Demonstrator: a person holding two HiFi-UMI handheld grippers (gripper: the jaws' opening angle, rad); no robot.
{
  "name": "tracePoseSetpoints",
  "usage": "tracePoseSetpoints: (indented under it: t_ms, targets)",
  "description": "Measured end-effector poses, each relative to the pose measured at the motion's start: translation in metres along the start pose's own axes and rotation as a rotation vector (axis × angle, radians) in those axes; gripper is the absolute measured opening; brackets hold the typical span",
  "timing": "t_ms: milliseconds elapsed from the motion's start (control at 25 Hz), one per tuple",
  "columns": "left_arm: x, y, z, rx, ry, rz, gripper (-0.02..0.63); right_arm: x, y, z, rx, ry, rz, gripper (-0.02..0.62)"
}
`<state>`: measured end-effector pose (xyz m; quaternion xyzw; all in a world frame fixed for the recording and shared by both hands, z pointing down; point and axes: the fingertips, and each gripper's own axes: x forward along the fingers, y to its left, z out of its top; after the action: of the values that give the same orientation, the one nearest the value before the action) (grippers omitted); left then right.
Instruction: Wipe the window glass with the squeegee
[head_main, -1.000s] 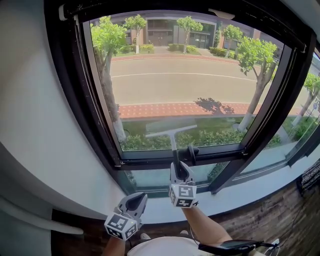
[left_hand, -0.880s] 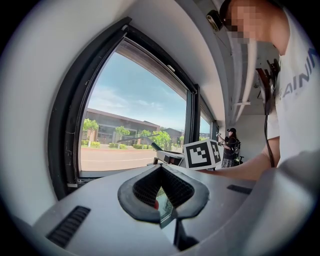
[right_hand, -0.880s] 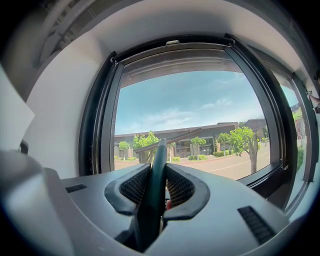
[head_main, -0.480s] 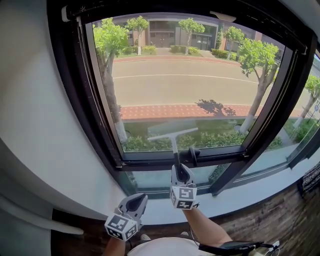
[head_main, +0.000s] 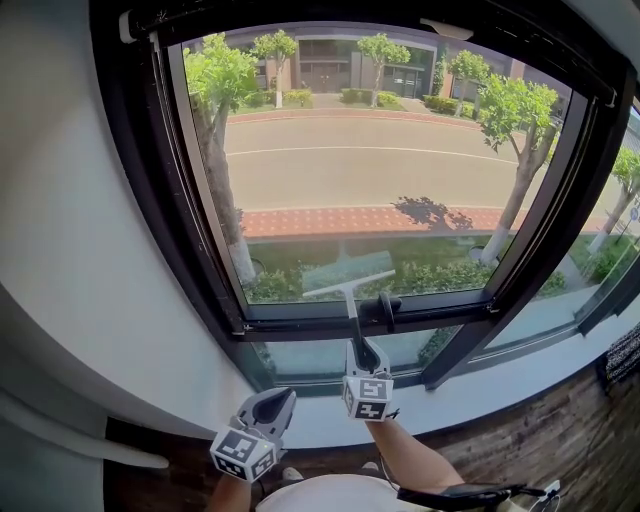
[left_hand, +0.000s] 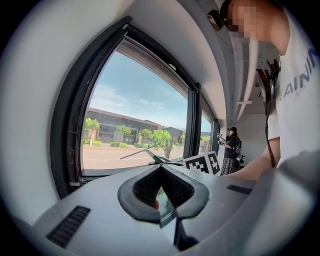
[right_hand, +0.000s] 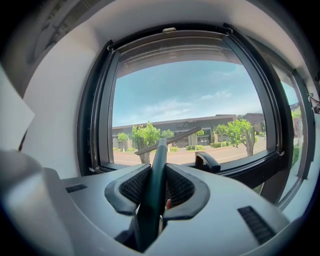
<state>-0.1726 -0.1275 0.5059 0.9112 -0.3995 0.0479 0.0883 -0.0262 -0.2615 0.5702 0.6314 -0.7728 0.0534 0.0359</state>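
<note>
Clamping the squeegee (head_main: 348, 286) by its handle, the right gripper (head_main: 360, 350) holds the tilted blade low on the glass (head_main: 380, 160), at 6 o'clock just above the frame (head_main: 320, 326), likely ending a stroke. The left gripper (head_main: 275, 400), at 7 o'clock, hangs closed and empty, unneeded.

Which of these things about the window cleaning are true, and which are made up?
1. The right gripper holds the squeegee by its handle. True.
2. The left gripper grips the squeegee too. False: it hangs low under the window, jaws together, holding nothing.
3. The squeegee's blade is at the top of the window glass. False: it sits tilted near the bottom edge of the glass.
4. Trees and a road show outside. True.
</note>
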Motion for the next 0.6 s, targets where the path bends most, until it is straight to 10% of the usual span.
tracePoseSetpoints:
  t_ms: [600]
  targets:
    - [0.004, 0.003, -0.002, -0.005, 0.009, 0.001, 0.018, 0.003, -0.01, -0.038, 0.119, 0.076, 0.017, 0.1]
